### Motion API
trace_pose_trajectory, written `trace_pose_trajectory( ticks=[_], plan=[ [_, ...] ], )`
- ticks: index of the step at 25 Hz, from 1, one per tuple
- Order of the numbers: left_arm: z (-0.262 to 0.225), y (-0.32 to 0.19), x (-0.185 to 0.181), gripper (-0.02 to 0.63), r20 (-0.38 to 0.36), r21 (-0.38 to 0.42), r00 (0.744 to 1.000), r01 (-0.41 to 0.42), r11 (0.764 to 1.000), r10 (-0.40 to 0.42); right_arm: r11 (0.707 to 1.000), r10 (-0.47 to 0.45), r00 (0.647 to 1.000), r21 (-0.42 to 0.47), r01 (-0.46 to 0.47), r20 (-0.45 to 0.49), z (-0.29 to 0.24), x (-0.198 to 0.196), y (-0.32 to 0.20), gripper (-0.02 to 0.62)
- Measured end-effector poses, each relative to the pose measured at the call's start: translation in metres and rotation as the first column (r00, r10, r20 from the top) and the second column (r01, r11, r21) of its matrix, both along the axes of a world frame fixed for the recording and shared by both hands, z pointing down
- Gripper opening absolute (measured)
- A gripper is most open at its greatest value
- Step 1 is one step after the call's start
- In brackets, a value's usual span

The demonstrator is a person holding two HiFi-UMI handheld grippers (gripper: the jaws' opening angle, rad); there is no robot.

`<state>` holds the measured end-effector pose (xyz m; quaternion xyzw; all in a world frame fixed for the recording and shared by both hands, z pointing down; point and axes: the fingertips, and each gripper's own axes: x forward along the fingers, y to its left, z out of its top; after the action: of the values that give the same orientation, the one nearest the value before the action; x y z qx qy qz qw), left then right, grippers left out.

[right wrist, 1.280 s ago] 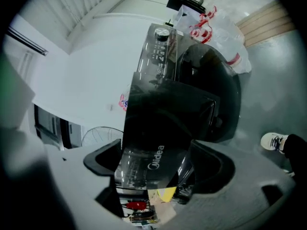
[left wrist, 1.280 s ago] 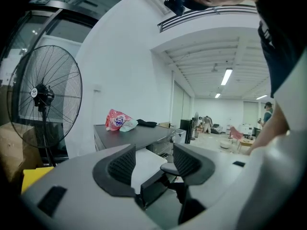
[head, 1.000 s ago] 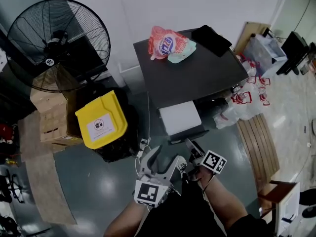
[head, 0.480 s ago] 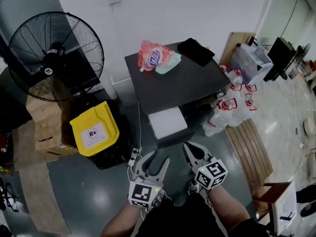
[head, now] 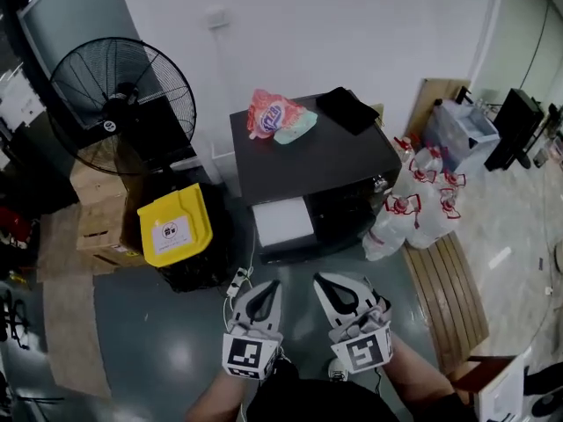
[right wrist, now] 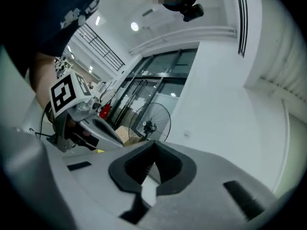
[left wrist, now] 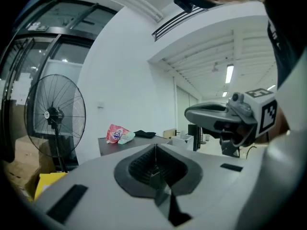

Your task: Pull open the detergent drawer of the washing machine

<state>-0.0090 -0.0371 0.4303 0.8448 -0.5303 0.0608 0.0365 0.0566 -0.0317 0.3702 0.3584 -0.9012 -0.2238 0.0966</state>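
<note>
The dark washing machine (head: pixel 330 156) stands against the white wall at the centre of the head view. A white rectangular part (head: pixel 281 221) sits at its front left. Both grippers hover over the floor in front of it, side by side, touching nothing. My left gripper (head: pixel 264 292) has just been closing; its jaws now meet with nothing between them (left wrist: pixel 155 150). My right gripper (head: pixel 332 287) is shut and empty too (right wrist: pixel 153 150). Each gripper view also shows the other gripper beside it.
A pink detergent bag (head: pixel 274 112) and a black cloth (head: pixel 347 108) lie on the machine. A standing fan (head: pixel 123 104), cardboard boxes (head: pixel 97 214) and a yellow-lidded bin (head: pixel 173 227) stand at the left. Plastic bags (head: pixel 413 205) and a slatted wooden board (head: pixel 453 297) are at the right.
Both grippers have drawn back from the machine, which now looks farther off. The left jaws went from spread to shut. The right gripper has rolled and lifted, its jaws closing.
</note>
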Motion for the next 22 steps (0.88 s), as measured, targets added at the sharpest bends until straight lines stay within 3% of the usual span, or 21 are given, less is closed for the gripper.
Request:
trace_pose_trajectory(
  ticks=[2, 7, 12, 22],
  plan=[
    [-0.005, 0.018, 0.022, 0.008, 0.022, 0.024, 1.0, 0.02, 1.0, -0.021, 0.998, -0.056, 0.997, -0.004, 0.057, 0.054, -0.009, 0.019, 0.015, 0.005],
    [-0.016, 0.064, 0.058, 0.008, 0.035, 0.064, 0.993, 0.106, 0.992, -0.108, 0.975, -0.087, 0.96, -0.176, 0.137, 0.264, -0.015, 0.062, 0.041, 0.005],
    [-0.027, 0.112, 0.071, 0.008, 0.04, 0.064, 0.985, 0.165, 0.984, -0.168, 0.957, -0.133, 0.952, -0.214, 0.196, 0.277, -0.013, 0.073, 0.075, 0.005],
    [-0.033, 0.179, 0.036, 0.008, 0.036, 0.076, 0.979, 0.196, 0.978, -0.199, 0.927, -0.131, 0.945, -0.3, 0.224, 0.299, -0.006, 0.039, 0.136, 0.005]
  ],
)
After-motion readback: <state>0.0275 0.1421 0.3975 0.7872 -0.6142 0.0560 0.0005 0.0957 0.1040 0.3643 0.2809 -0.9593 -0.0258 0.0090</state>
